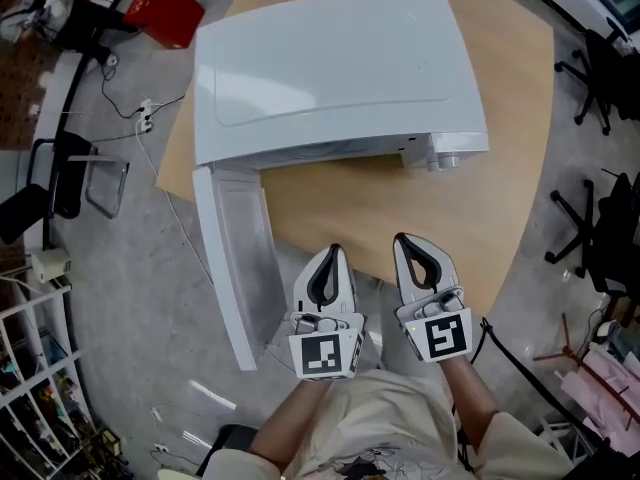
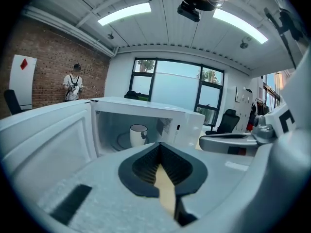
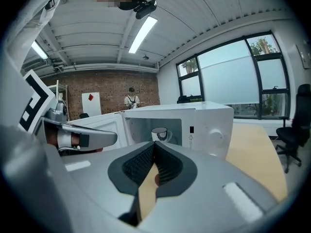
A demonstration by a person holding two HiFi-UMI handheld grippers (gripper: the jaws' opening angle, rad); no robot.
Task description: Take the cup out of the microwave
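Note:
A white microwave stands on a round wooden table, its door swung open toward me on the left. Inside, a white cup with a dark rim stands upright on the turntable; the right gripper view also shows the cup. It is hidden in the head view. My left gripper and right gripper sit side by side at the table's near edge, in front of the microwave and apart from it. Both point at the cavity with jaws shut and nothing held.
The open door juts past the table's left edge beside my left gripper. Control knobs sit on the microwave's right front. On the floor lie a red box and cables. Office chairs stand at the right. A person stands far back.

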